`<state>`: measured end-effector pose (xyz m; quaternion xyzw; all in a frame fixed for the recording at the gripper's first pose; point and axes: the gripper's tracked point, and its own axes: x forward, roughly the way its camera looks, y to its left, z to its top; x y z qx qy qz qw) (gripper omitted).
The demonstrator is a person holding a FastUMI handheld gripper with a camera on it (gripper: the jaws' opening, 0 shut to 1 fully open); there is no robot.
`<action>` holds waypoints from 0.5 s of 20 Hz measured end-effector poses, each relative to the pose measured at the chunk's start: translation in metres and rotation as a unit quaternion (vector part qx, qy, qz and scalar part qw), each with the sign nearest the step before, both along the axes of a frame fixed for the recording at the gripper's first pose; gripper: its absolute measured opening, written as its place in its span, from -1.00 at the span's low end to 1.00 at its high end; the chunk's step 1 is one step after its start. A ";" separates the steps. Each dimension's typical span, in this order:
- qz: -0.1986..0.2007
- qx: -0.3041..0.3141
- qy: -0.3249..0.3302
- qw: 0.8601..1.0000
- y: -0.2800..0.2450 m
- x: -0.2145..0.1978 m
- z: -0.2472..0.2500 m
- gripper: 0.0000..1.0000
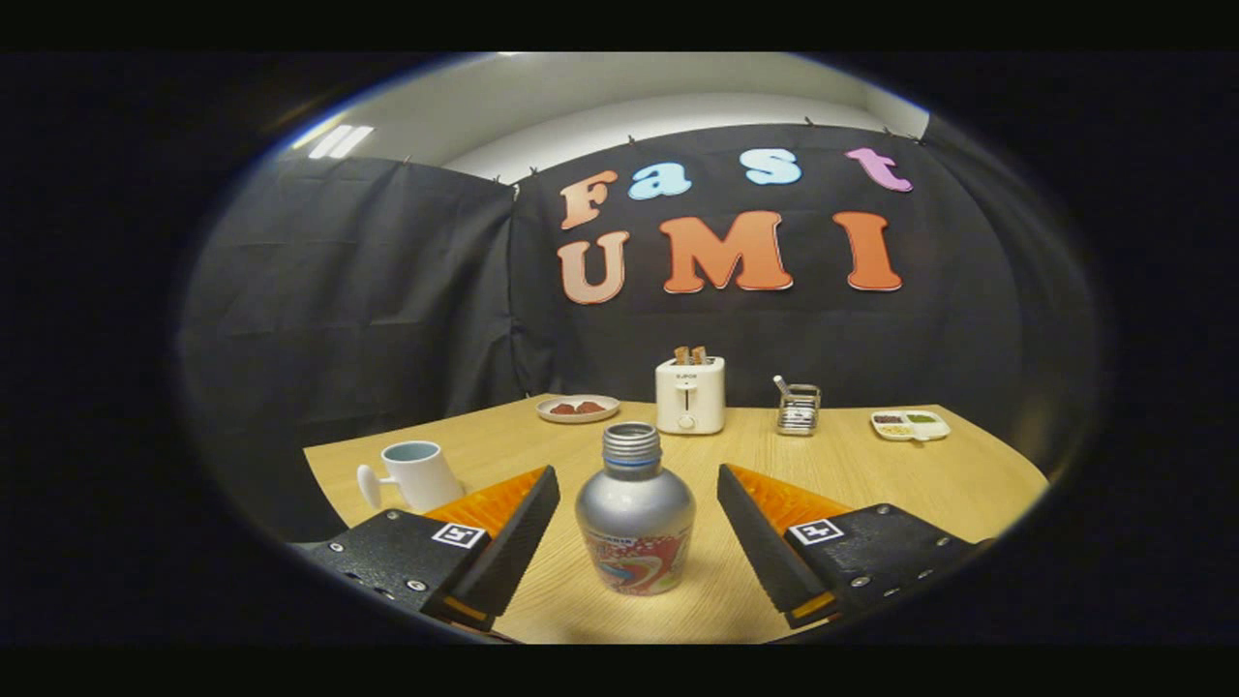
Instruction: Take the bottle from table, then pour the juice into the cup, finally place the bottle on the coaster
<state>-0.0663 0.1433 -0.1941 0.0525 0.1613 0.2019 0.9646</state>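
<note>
I see a bottle (634, 518) of matt brushed-looking metal with a glossy printed label, standing between my claw's (639, 528) spread fingers, untouched. The table (871, 465) looks like smooth pale wood. The cup (418, 474) looks like glossy ceramic.

The claw (639, 508) is held low and level, pointed forward, with its two fingers spread wide apart. The left finger (513, 542) is seen angled inward from the lower left, and the right finger (760, 542) is seen angled inward from the lower right, so that a broad gap is left between the tips. The flat inner faces of both fingers are turned toward that gap. Nothing is pressed by either finger: a clear space is kept on each side between the finger faces and what stands in the gap. A small square marker is carried on the body behind each finger.
</note>
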 end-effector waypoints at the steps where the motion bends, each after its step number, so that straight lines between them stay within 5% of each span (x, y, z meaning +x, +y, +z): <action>1: 0.001 -0.001 0.005 1.000 0.000 -0.002 -0.006 0.95; 10: -0.006 -0.014 0.069 0.997 -0.003 -0.010 -0.057 0.96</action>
